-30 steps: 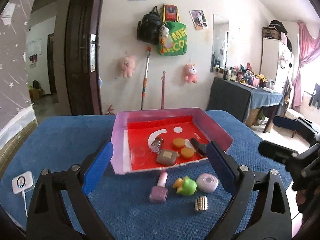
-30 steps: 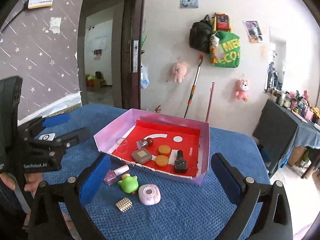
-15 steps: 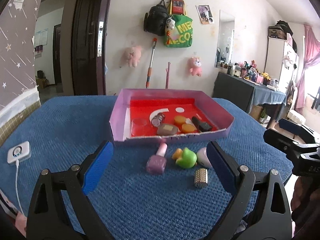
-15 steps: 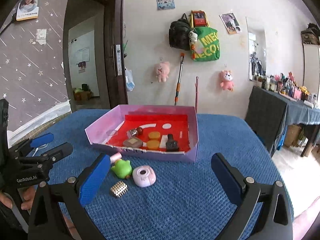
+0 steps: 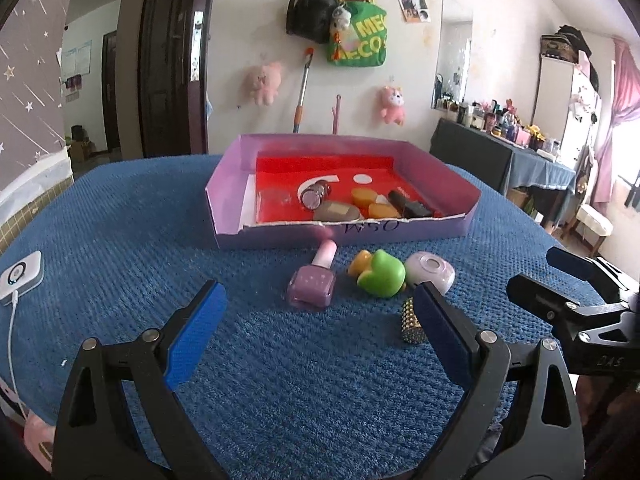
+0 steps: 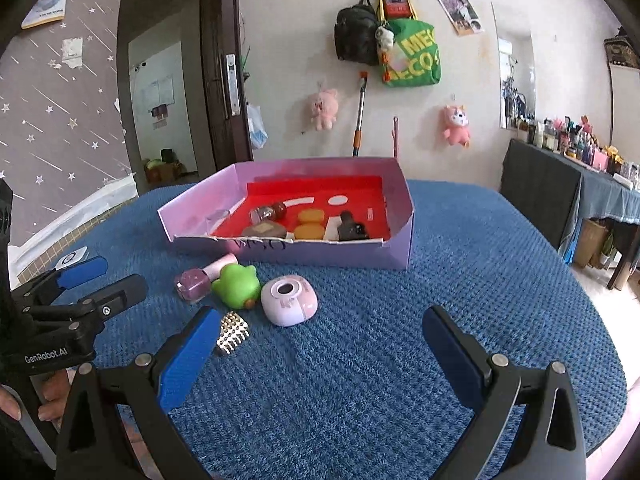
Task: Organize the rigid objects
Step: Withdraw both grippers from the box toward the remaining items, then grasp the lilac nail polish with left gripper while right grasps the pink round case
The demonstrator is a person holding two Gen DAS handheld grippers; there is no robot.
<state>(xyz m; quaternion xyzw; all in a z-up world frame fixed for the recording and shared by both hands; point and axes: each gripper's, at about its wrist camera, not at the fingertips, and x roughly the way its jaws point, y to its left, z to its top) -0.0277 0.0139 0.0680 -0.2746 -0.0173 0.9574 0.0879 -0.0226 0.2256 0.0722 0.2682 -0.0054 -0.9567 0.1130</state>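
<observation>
A pink-walled box with a red floor (image 5: 276, 236) (image 6: 352, 254) sits mid-table and holds several small items. In front of it on the blue cloth lie a purple nail polish bottle (image 5: 312, 286) (image 6: 194, 284), a green frog toy (image 5: 380, 274) (image 6: 236, 284), a pale pink round device (image 5: 430, 272) (image 6: 290, 300) and a gold studded piece (image 5: 412, 324) (image 6: 232, 332). My left gripper (image 5: 320, 336) is open and empty, just short of these objects. My right gripper (image 6: 320, 352) is open and empty, to the right of them.
A white gadget on a cable (image 5: 20, 276) lies at the table's left edge. The blue cloth (image 6: 460, 280) covers the whole table. A dark side table with bottles (image 5: 500, 148) stands at the right wall.
Both grippers have dropped lower and pulled back toward the table's near side; the box and loose objects now sit farther ahead. Nothing was taken hold of.
</observation>
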